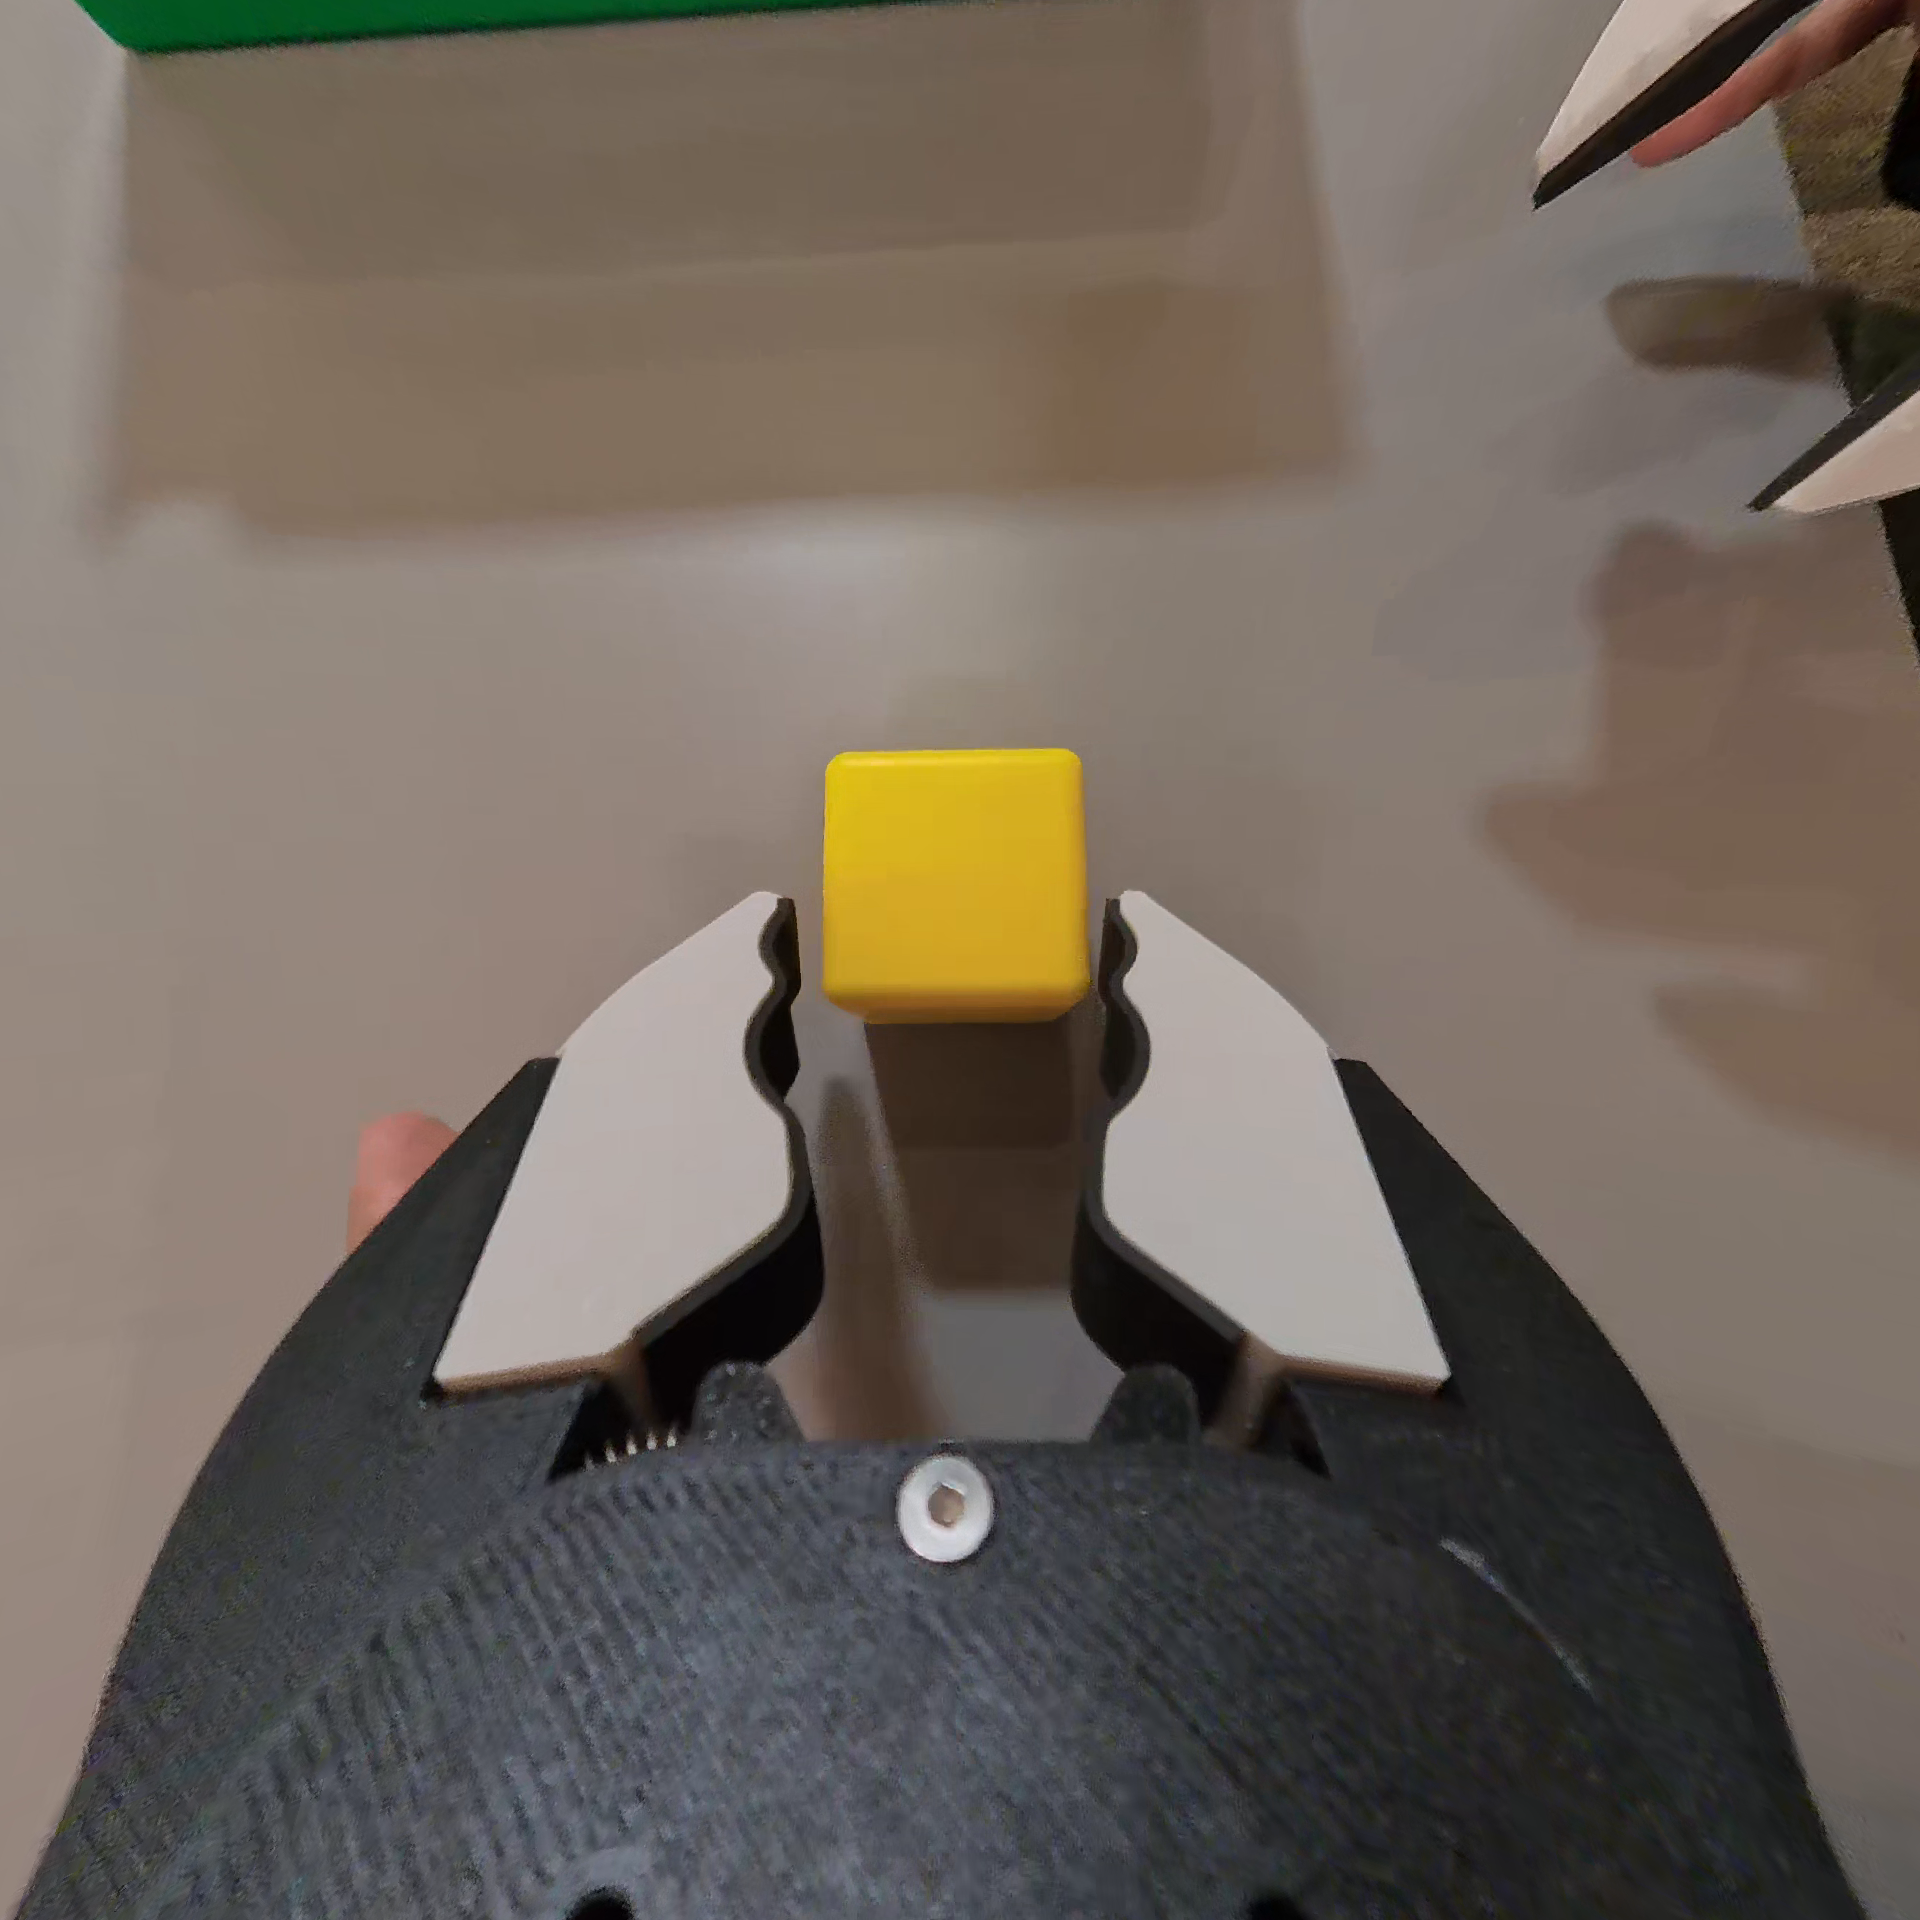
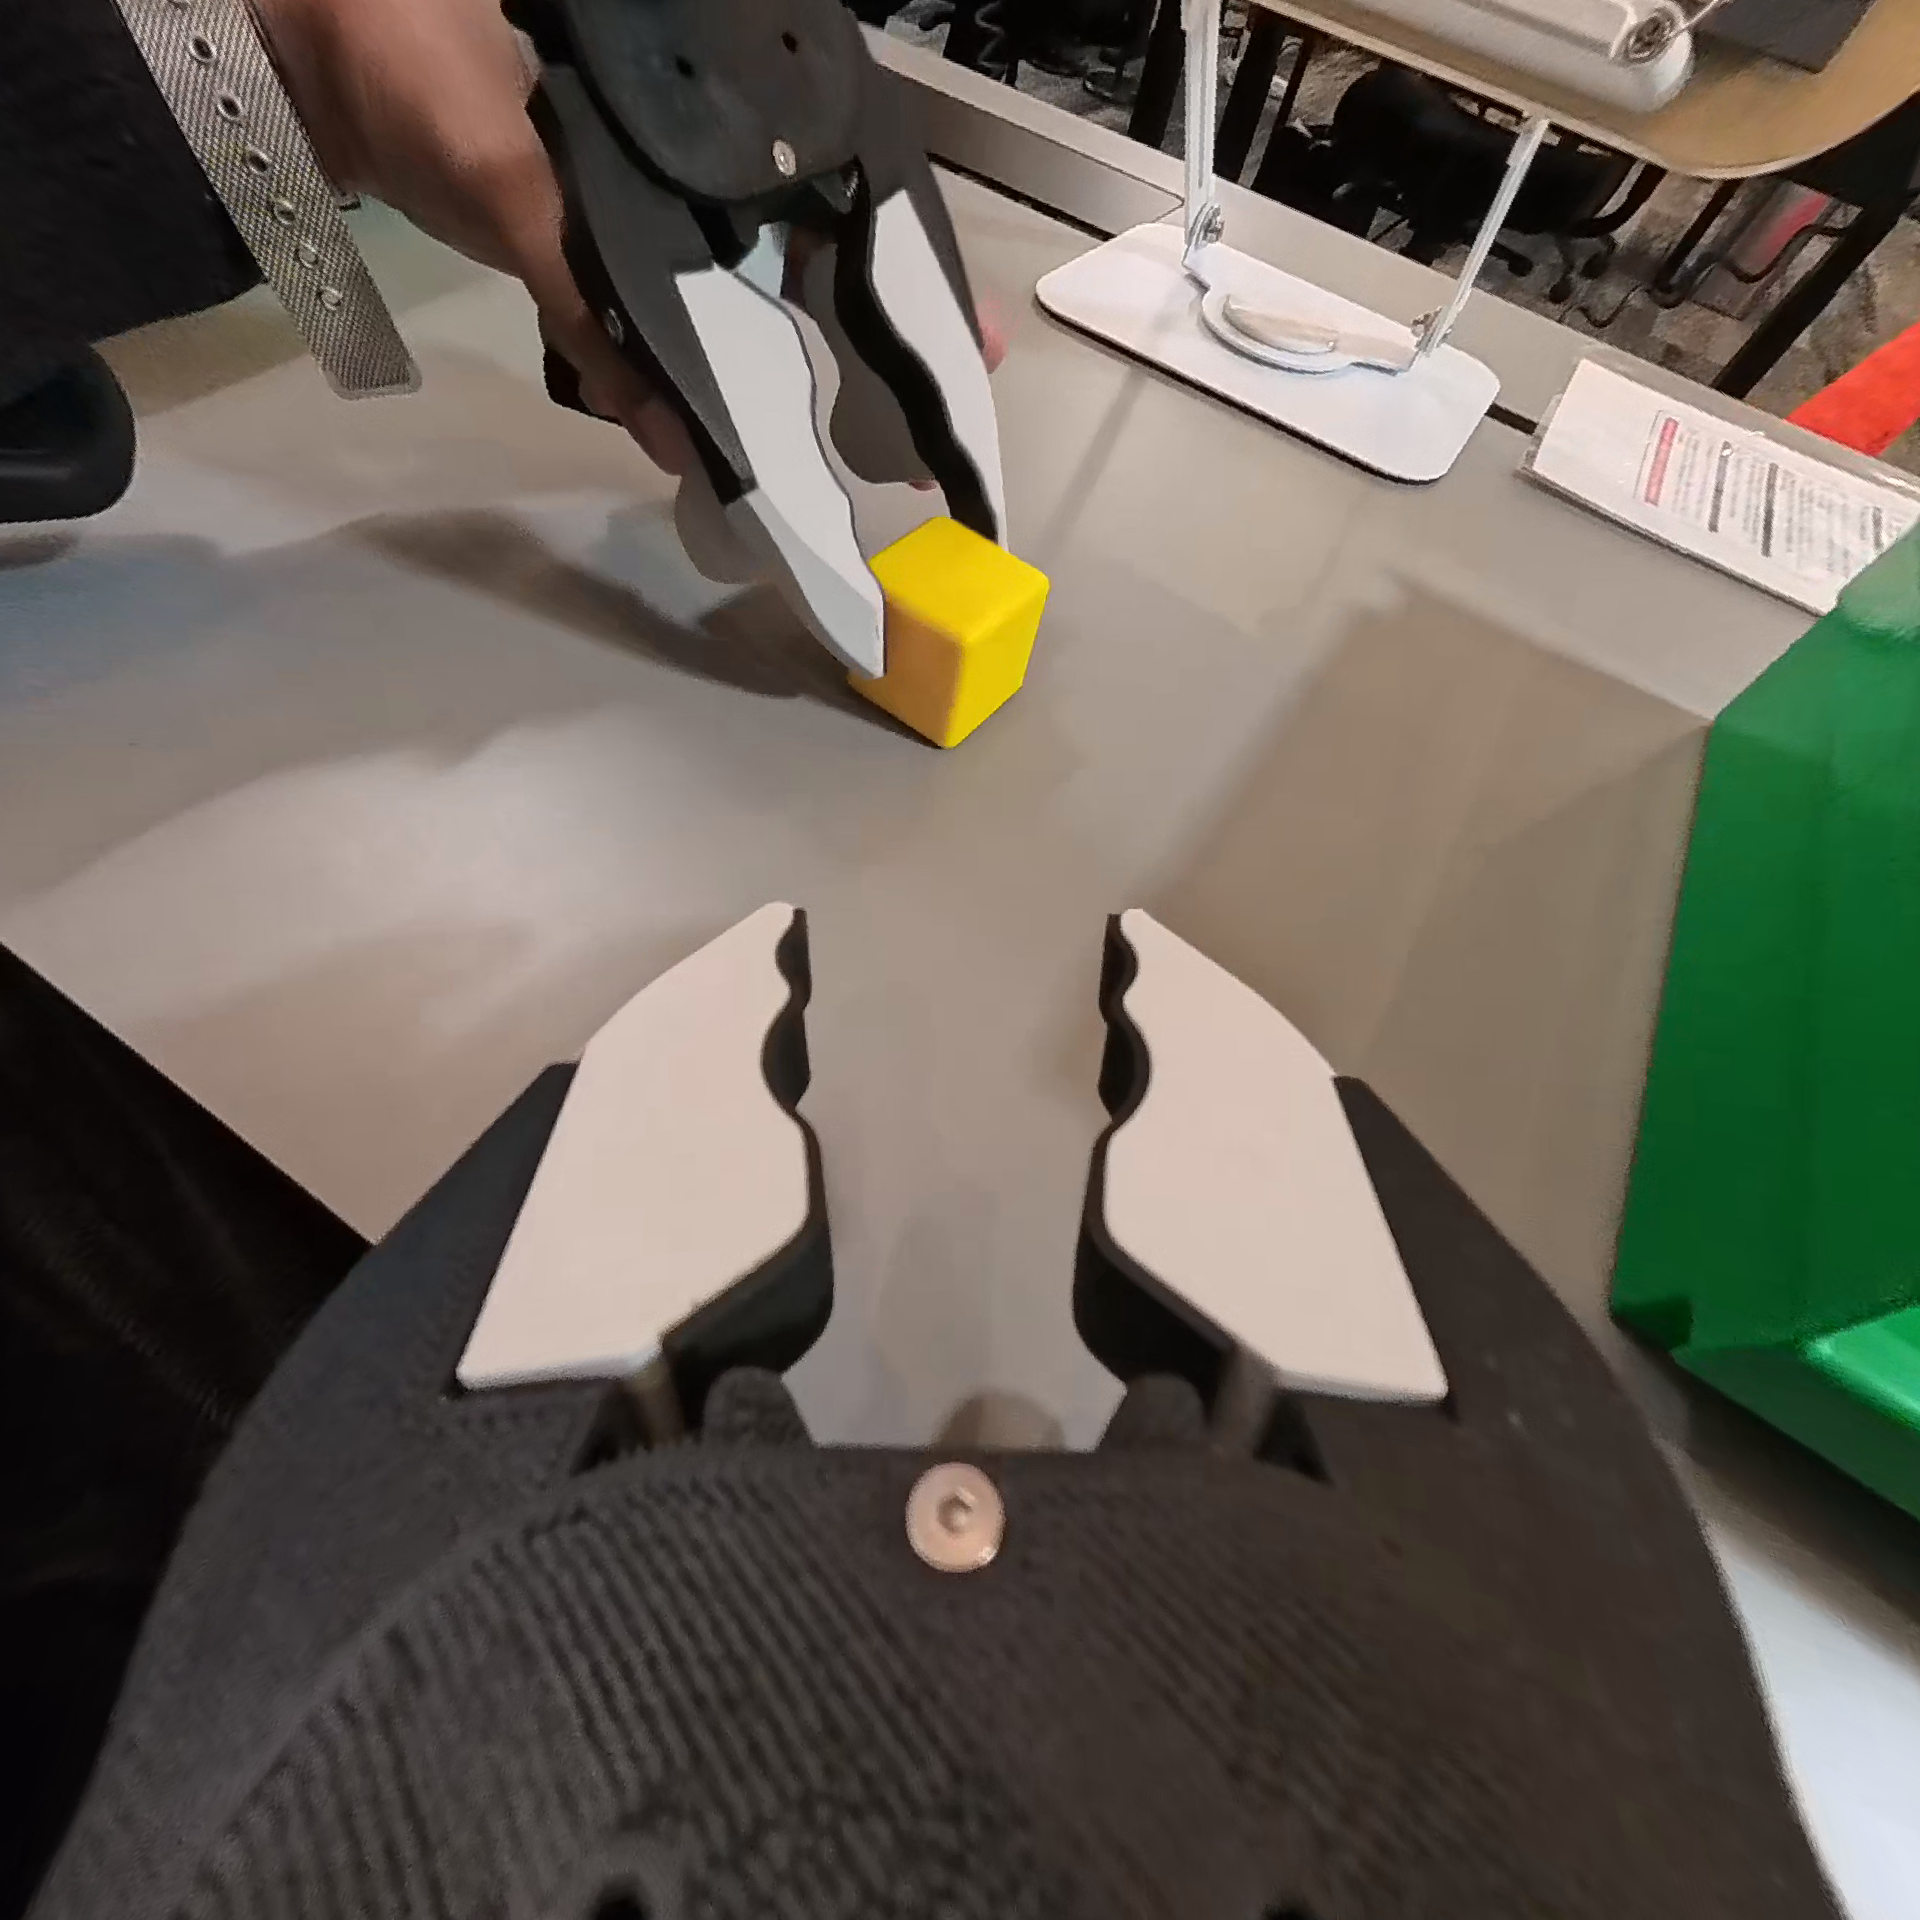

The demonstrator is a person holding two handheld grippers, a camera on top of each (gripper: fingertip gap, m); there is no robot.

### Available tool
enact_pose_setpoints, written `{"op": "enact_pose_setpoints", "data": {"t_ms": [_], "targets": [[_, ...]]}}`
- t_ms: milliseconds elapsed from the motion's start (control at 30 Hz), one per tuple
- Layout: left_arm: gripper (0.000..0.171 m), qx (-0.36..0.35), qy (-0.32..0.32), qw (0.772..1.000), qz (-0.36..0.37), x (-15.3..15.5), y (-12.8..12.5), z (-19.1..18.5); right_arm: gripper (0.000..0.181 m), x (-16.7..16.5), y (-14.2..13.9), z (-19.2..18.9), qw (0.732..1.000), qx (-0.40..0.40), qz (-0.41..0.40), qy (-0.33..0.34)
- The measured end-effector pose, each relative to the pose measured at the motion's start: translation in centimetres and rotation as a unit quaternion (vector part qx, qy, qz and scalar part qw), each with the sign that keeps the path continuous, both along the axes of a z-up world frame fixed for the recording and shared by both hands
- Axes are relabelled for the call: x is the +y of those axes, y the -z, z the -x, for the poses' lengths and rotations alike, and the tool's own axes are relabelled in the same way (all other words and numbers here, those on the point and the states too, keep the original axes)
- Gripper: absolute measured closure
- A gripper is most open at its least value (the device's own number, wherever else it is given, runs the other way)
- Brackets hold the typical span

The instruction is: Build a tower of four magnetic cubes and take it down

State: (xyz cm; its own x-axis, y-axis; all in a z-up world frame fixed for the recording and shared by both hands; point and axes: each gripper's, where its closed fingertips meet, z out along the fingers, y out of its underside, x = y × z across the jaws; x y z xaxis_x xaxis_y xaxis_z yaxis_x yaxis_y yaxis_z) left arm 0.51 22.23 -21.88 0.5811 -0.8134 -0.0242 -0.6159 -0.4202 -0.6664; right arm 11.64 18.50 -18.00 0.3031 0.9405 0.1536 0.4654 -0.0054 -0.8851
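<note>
The left gripper [image 1: 951,940] is open around the yellow block [image 1: 954,883] on the table [image 1: 416,727], while the right gripper [image 2: 954,951], near the block, is open and empty.

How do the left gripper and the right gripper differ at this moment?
The left gripper has a small yellow cube between its fingertips on the grey table; the right gripper has nothing between its own. The left sits at the cube; the right is nearer the green bin. Both are open.

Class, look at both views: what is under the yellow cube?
The yellow cube stands on the grey table, casting a shadow; its underside is hidden. The open left gripper flanks it.
</note>
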Motion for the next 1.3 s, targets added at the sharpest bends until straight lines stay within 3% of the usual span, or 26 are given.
{"op": "enact_pose_setpoints", "data": {"t_ms": [500,567,700,833,900,1000,1133,1300], "targets": [[0.113,0.006,-0.030,0.999,0.010,-1.4,0.2,1.4,0.126,-0.2,-0.2,1.2,1.000,0.002,-0.004,-0.019],[0.101,0.007,-0.039,0.999,0.013,-1.7,-0.3,1.4,0.126,0.0,-0.2,1.3,1.000,-0.001,-0.008,-0.019],[0.095,0.009,-0.056,0.998,-0.020,-1.9,-2.4,1.2,0.128,0.3,-0.4,1.6,1.000,-0.005,-0.020,-0.017],[0.094,0.024,-0.134,0.988,-0.071,-1.5,-5.0,3.8,0.128,0.2,-0.6,2.7,0.999,0.000,-0.019,-0.033],[0.094,0.042,-0.207,0.973,-0.092,-1.5,-6.6,6.6,0.129,0.2,-0.7,3.4,0.999,-0.003,-0.027,-0.041],[0.095,0.112,-0.334,0.933,-0.076,-3.7,-8.3,12.4,0.130,-0.1,-0.7,4.8,0.997,-0.011,-0.046,-0.058],[0.094,0.155,-0.481,0.862,-0.022,-9.8,-10.0,18.9,0.130,-1.4,-0.7,7.1,0.993,-0.018,-0.063,-0.098],[0.102,0.158,-0.609,0.778,-0.002,-17.2,-10.3,25.7,0.130,-3.7,-0.5,9.9,0.984,-0.027,-0.087,-0.155]]}}
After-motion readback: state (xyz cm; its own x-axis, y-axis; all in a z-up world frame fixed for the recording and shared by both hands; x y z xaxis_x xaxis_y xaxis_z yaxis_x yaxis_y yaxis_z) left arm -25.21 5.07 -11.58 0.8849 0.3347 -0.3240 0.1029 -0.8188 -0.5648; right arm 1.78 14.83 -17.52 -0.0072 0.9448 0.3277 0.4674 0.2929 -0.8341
